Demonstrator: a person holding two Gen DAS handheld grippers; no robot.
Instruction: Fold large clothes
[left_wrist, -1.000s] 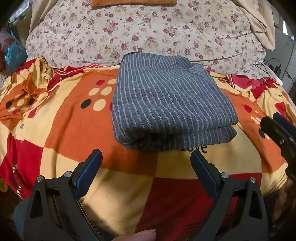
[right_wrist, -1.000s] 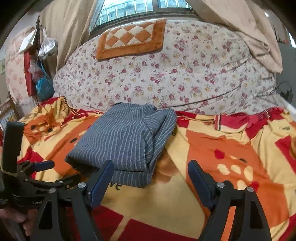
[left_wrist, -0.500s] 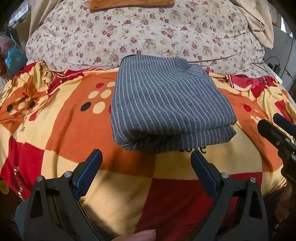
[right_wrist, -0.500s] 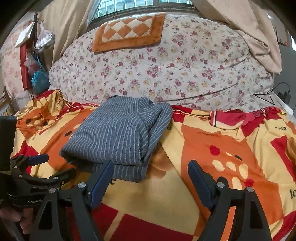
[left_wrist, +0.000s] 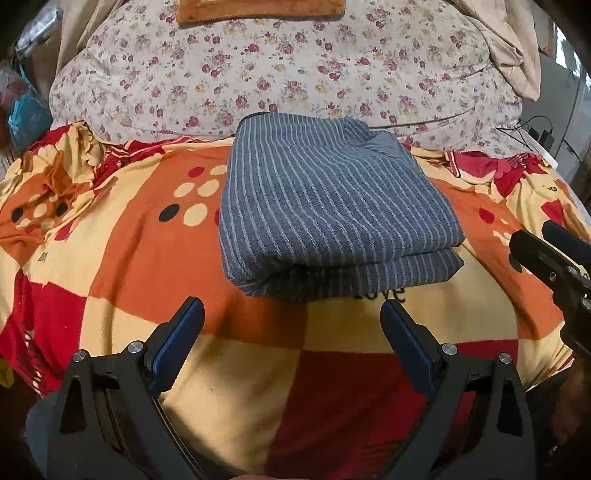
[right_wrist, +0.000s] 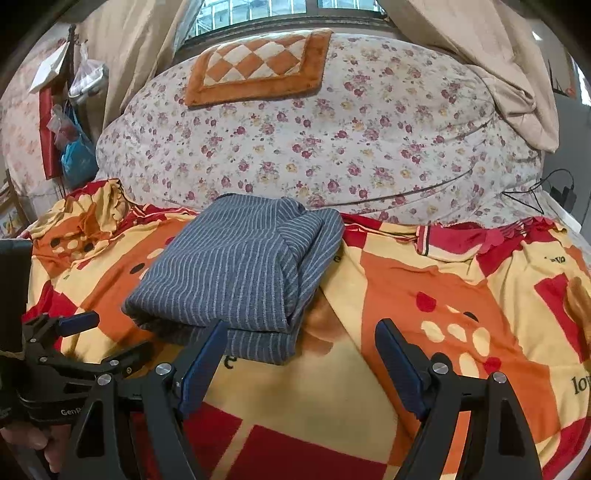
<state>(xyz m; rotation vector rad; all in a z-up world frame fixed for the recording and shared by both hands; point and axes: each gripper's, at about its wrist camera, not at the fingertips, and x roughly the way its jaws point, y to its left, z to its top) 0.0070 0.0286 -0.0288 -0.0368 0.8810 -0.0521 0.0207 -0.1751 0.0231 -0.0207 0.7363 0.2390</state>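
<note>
My left gripper (left_wrist: 291, 328) gapes wide and empty, as does my right gripper (right_wrist: 299, 347). The folded grey pinstriped cloth garment (left_wrist: 332, 206) lies at twelve o'clock of the left, eleven of the right, long axis running away across the orange-and-red checked blanket (left_wrist: 129, 258). Left is nearer. Compared with a second ago, nothing has shifted.

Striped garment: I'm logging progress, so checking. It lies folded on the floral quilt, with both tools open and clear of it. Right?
Not quite. The striped garment lies folded on the orange blanket, not the floral quilt behind it, as the left wrist view shows. Both tools are open and clear.
</note>
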